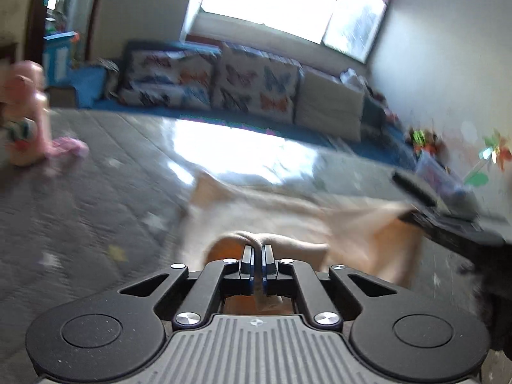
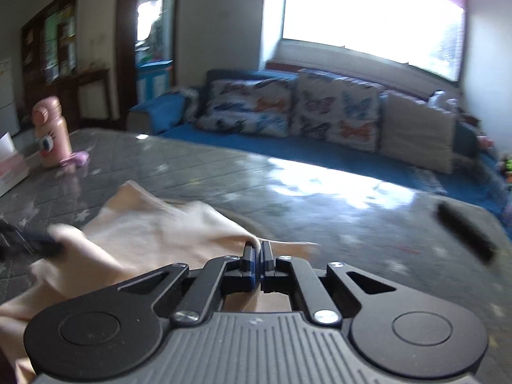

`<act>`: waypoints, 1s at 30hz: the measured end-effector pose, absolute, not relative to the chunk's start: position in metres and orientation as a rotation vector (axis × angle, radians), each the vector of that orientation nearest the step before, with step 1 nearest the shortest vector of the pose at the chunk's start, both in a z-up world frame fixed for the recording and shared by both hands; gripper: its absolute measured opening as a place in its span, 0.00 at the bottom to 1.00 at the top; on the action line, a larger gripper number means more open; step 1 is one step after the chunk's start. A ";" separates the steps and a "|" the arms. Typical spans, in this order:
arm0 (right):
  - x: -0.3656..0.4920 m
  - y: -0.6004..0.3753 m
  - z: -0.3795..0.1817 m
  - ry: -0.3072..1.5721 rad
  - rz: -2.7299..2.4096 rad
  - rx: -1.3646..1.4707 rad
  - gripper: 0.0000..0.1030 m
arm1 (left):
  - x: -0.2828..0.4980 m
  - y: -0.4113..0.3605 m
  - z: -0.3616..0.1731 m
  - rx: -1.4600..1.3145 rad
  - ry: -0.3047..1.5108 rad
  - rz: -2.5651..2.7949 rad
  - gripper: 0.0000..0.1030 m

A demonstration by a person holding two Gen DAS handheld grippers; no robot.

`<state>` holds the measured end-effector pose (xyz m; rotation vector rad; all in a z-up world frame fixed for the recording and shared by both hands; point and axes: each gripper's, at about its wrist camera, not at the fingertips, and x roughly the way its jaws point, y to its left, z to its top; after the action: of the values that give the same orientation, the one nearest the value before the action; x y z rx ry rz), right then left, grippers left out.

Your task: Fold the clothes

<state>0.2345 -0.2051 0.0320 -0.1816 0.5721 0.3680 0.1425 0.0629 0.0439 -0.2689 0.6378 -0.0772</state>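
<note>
A pale peach garment (image 1: pixel 275 211) lies partly lifted over a grey quilted table (image 1: pixel 80 198). My left gripper (image 1: pixel 258 249) is shut on a fold of its edge. The right gripper shows at the right of the left wrist view (image 1: pixel 448 220), blurred, holding another part of the cloth. In the right wrist view my right gripper (image 2: pixel 258 246) is shut on a corner of the same garment (image 2: pixel 153 233), which spreads to the left. The left gripper shows blurred at the left edge (image 2: pixel 28 240).
A pink cartoon bottle (image 2: pixel 51 131) and a small pink item (image 2: pixel 76 158) stand at the table's far left, next to a tissue box (image 2: pixel 9 166). A blue sofa (image 2: pixel 288 147) with butterfly cushions (image 2: pixel 339 112) stands behind. A dark blurred object (image 2: pixel 464 230) lies at the right.
</note>
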 end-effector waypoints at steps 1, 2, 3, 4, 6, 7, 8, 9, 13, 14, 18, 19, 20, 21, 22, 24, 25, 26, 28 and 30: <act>0.230 -0.212 0.034 0.568 0.353 -0.174 0.02 | 0.134 0.073 0.049 -0.274 0.620 -0.054 0.04; 0.220 -0.226 0.037 0.563 0.320 -0.156 0.02 | 0.126 0.083 0.054 -0.279 0.602 -0.030 0.04; 0.212 -0.239 0.038 0.562 0.294 -0.139 0.02 | 0.117 0.093 0.058 -0.285 0.590 -0.005 0.04; 0.204 -0.251 0.040 0.562 0.271 -0.123 0.02 | 0.108 0.104 0.060 -0.291 0.582 0.021 0.04; 0.186 -0.273 0.040 0.565 0.227 -0.095 0.02 | 0.090 0.124 0.065 -0.302 0.566 0.074 0.04; 0.177 -0.283 0.039 0.567 0.208 -0.082 0.02 | 0.081 0.134 0.067 -0.307 0.558 0.100 0.04; 0.168 -0.291 0.038 0.569 0.190 -0.069 0.02 | 0.072 0.145 0.070 -0.313 0.550 0.126 0.04; 0.159 -0.299 0.037 0.574 0.174 -0.051 0.02 | 0.063 0.154 0.069 -0.320 0.546 0.147 0.04; 0.134 -0.325 0.026 0.606 0.112 0.016 0.02 | 0.039 0.185 0.051 -0.350 0.591 0.230 0.05; 0.130 -0.330 0.022 0.619 0.097 0.031 0.03 | 0.035 0.192 0.043 -0.358 0.616 0.248 0.05; 0.126 -0.338 0.011 0.650 0.066 0.033 0.09 | 0.021 0.209 0.018 -0.360 0.708 0.305 0.06; 0.125 -0.339 0.008 0.657 0.059 0.033 0.15 | 0.018 0.210 0.016 -0.351 0.713 0.316 0.10; 0.124 -0.341 0.006 0.665 0.051 0.033 0.20 | 0.014 0.212 0.015 -0.343 0.718 0.327 0.11; 0.123 -0.343 0.003 0.673 0.044 0.033 0.28 | 0.011 0.213 0.013 -0.334 0.724 0.339 0.12; 0.122 -0.345 0.001 0.680 0.036 0.033 0.32 | 0.009 0.214 0.013 -0.320 0.725 0.355 0.13; 0.120 -0.349 -0.005 0.695 0.022 0.033 0.39 | 0.003 0.217 0.014 -0.301 0.720 0.390 0.23; 0.119 -0.350 -0.007 0.703 0.014 0.033 0.41 | 0.001 0.216 0.016 -0.295 0.714 0.396 0.33; 0.118 -0.352 -0.010 0.710 0.007 0.033 0.47 | -0.001 0.216 0.019 -0.287 0.706 0.398 0.35; 0.122 -0.345 -0.012 0.720 0.023 0.001 0.51 | -0.002 0.208 0.025 -0.267 0.689 0.376 0.40; 0.128 -0.336 -0.014 0.721 0.030 -0.040 0.54 | -0.001 0.197 0.031 -0.243 0.674 0.340 0.45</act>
<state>0.1280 -0.3363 -0.0145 -0.0402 0.7214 0.0299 -0.0009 0.1969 0.0306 -0.2426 0.6737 0.3403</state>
